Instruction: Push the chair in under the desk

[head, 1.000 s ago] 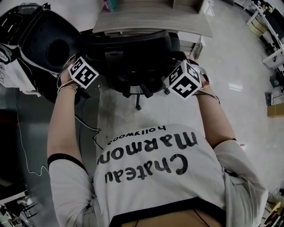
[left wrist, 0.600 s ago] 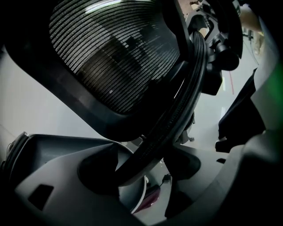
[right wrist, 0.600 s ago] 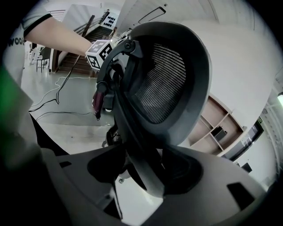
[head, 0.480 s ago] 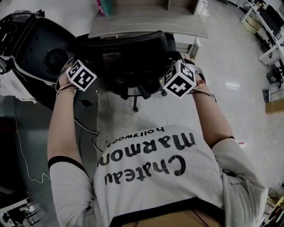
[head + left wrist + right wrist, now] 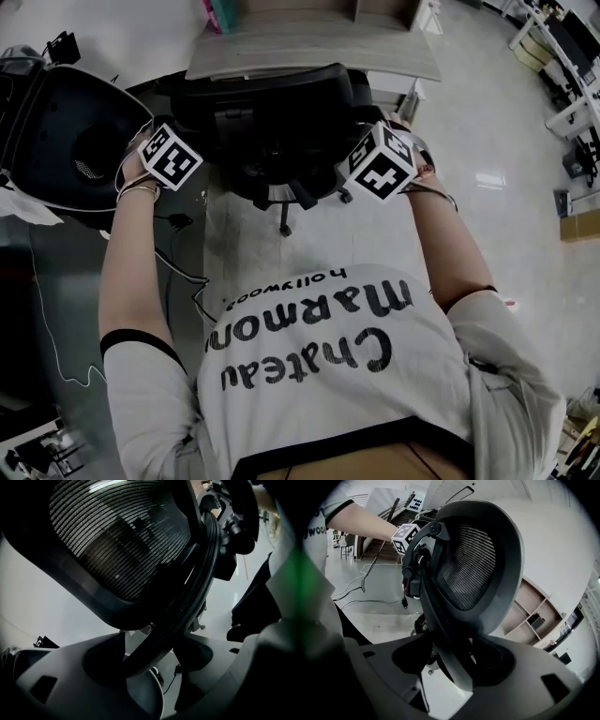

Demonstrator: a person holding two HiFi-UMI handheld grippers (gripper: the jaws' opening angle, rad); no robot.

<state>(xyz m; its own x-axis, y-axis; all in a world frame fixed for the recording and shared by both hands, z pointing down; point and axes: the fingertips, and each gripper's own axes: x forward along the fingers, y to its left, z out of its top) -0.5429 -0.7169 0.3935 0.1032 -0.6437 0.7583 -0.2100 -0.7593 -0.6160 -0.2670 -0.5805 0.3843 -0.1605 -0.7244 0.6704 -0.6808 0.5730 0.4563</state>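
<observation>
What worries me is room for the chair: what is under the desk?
The desk hides everything beneath it in the head view. Only the chair shows, its back at the desk's near edge; how far the seat reaches under cannot be seen.

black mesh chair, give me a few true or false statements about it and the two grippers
1. The left gripper is clamped on the backrest rim of the black mesh-back office chair. True.
2. The right gripper is empty. False: the same chair's backrest rim sits between its jaws.
3. The light wooden desk lies beyond the chair, away from the person. True.
4. Another chair stands at the person's right. False: the second black chair is at the left.
</observation>
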